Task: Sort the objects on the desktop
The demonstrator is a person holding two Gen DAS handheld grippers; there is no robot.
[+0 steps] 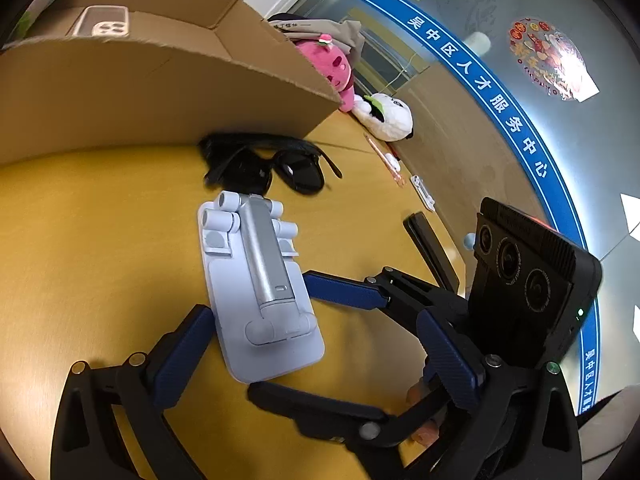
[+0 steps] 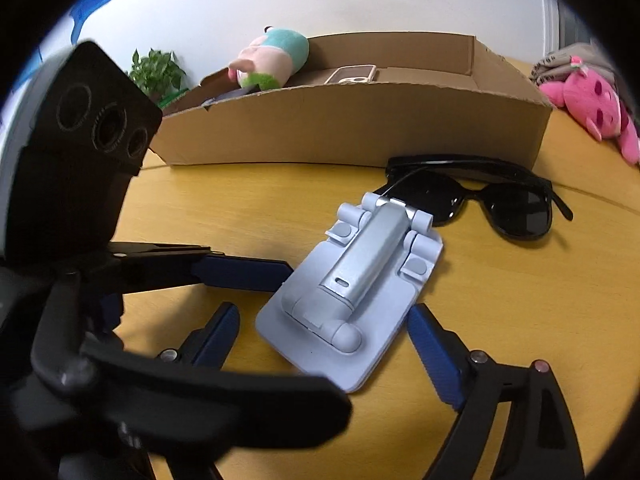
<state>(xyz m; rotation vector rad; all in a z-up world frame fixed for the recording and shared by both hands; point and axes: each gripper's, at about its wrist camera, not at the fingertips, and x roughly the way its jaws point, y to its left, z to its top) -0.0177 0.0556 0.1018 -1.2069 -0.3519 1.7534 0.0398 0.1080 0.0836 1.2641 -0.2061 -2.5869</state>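
1. Tabletop of yellow wood is carrying everything in both views.
2. Cardboard box is sitting open at the far side of the table, with a phone lying inside and a pig plush in a teal top leaning on its back rim.
3. Left gripper is hovering low over the table with its blue-padded fingers spread wide around the near end of the phone stand; whether the pads are touching it cannot be told.
4. Right gripper is likewise spread wide, its fingers flanking the stand's near end from the other side, one finger crossing the left gripper's.
5. Phone stand, pale blue and folded flat, is lying on the table between both pairs of fingers, its hinge end pointing toward the box.
6. Black sunglasses are resting just beyond the stand, in front of the box wall.
7. Pink plush is lying at the box's right end, and a white plush is sitting near it.
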